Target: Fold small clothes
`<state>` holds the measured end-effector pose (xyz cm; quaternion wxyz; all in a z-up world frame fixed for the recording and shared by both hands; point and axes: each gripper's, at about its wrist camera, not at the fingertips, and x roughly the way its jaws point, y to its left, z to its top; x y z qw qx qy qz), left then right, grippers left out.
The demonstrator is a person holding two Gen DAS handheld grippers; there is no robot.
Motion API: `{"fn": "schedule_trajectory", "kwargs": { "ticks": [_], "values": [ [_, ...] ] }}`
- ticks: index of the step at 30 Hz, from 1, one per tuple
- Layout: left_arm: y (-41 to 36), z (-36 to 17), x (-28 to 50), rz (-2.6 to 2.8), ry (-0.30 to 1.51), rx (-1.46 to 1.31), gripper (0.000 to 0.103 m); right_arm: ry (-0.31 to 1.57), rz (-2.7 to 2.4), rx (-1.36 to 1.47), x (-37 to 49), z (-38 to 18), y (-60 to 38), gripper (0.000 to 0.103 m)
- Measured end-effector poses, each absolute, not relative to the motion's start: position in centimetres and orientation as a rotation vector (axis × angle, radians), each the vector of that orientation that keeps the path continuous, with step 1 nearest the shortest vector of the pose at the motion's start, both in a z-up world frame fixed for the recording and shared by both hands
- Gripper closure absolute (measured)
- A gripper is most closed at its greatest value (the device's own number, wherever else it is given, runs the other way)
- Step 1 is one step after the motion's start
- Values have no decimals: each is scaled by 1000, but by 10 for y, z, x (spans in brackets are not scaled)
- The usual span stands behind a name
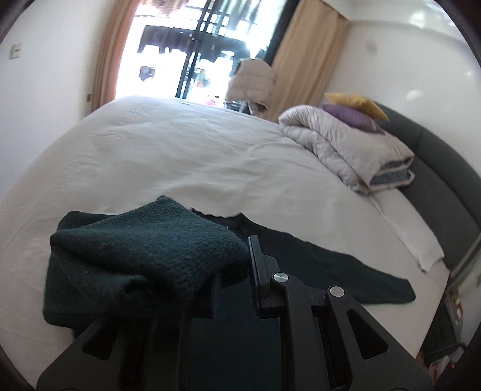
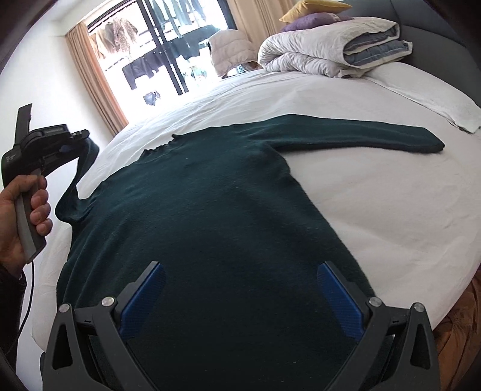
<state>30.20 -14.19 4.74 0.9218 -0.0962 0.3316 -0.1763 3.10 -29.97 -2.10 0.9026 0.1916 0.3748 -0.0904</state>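
A dark green knit sweater (image 2: 210, 204) lies flat on the white bed (image 2: 375, 195), its right sleeve (image 2: 360, 133) stretched out. My left gripper (image 1: 234, 264) is shut on the left sleeve (image 1: 144, 249) and holds it lifted off the bed; it also shows in the right wrist view (image 2: 81, 135) at the far left, held by a hand. My right gripper (image 2: 240, 288) is open with blue pads (image 2: 144, 297), hovering just above the sweater's lower body.
A folded grey duvet (image 2: 330, 51) with purple and yellow pillows (image 2: 312, 15) sits at the head of the bed by the dark headboard (image 1: 436, 168). A window with curtains (image 2: 99, 78) lies beyond. The bed's edge (image 2: 445, 303) is at the right.
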Motion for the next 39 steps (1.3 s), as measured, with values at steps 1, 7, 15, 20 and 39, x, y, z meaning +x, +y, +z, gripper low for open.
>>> {"fn": "schedule_trajectory", "kwargs": {
  "ticks": [1,7,15,20,39],
  "values": [
    [-172,33,294,-378,698,-173,88,777,-198,403,29,-23,-306,0],
    [-264,-68,300,-385,910,-6,87,790,-243,427,26,-30,-330,0],
    [-191,-51,258,-422,830,25,86,782,-230,408,38,-26,-323,0],
    [-111,-6,222,-368,679,-79,86,749,-183,343,57,-7,-306,0],
    [25,-101,297,-182,885,-417,86,550,161,-508,199,-2,-112,10]
  ]
}}
